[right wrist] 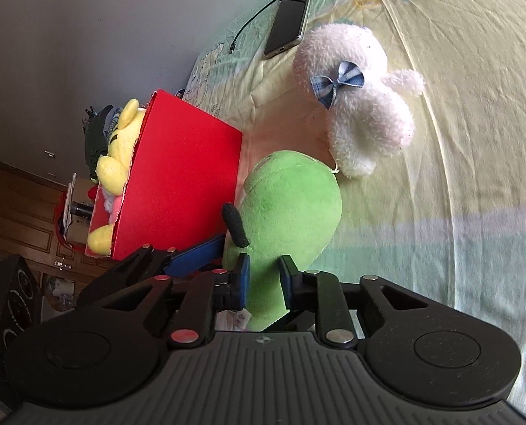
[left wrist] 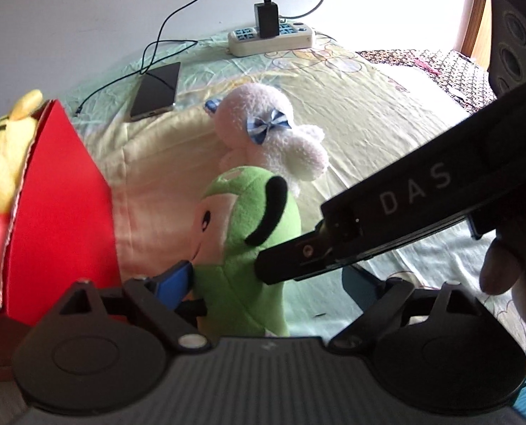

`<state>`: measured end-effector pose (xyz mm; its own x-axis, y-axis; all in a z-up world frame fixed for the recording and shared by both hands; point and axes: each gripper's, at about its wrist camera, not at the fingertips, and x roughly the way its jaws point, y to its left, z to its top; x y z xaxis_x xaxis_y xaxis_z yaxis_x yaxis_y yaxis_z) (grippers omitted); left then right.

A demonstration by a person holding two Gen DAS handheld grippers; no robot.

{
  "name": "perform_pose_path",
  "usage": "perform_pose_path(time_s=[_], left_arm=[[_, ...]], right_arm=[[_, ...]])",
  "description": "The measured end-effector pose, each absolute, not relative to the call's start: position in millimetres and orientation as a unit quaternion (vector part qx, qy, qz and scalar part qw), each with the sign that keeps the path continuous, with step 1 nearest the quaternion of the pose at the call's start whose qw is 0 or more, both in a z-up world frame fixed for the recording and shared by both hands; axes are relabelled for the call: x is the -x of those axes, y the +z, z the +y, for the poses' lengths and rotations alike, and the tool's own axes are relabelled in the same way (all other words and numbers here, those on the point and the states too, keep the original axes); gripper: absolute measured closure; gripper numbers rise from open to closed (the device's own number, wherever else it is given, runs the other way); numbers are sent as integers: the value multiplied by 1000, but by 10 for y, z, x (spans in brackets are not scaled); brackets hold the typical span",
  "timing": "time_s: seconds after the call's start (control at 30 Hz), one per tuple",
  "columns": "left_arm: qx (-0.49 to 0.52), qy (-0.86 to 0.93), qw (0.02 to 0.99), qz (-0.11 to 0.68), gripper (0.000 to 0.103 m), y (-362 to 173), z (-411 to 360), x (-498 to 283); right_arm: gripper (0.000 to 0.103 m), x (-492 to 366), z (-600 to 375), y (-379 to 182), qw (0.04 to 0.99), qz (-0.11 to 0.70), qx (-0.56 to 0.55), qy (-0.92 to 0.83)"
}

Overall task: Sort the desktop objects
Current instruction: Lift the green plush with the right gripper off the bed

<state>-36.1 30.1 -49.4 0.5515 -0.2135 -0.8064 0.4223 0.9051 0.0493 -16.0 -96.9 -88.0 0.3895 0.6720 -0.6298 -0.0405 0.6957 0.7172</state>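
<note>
Right wrist view: right tool [right wrist: 264, 279] is clamping the green plush [right wrist: 291, 194] — left tool [left wrist: 273, 283] is standing apart; shallow grip risking slippage beside the red box [right wrist: 181, 180].

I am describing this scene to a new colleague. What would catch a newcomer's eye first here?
Probably the green plush toy in the middle, with the right claw closed on its lower end. Just left of it stands a bright red box with a yellow plush inside. Behind the green toy, a white plush with a blue bow lies on the pale sheet.
</note>
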Motion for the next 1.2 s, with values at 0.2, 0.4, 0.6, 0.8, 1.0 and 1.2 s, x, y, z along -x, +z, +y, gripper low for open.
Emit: perform_pose_path(time_s=[0.2,0.4,0.6,0.8,1.0,1.2], left_arm=[[-105,-173,875,440,11,-566,367,267],[-90,-177,875,443,11,-615,404,198],[-76,-179,872,449,12,-628,449,183],[-72,-202,868,447,13,-544,416,267],[-87,-221,874,423,13,-380,357,419],[-101,-226,893,376,13,-114,433,602]], right_arm=[[49,22,-900,-870,791,494,-293,210],[30,-144,-719,-906,799,501,-266,199],[35,-173,-764,-991,779,516,-291,206],[37,-22,-816,-888,787,508,-283,208],[37,146,-925,-774,790,488,-305,210],[37,274,-887,-537,804,444,-321,230]])
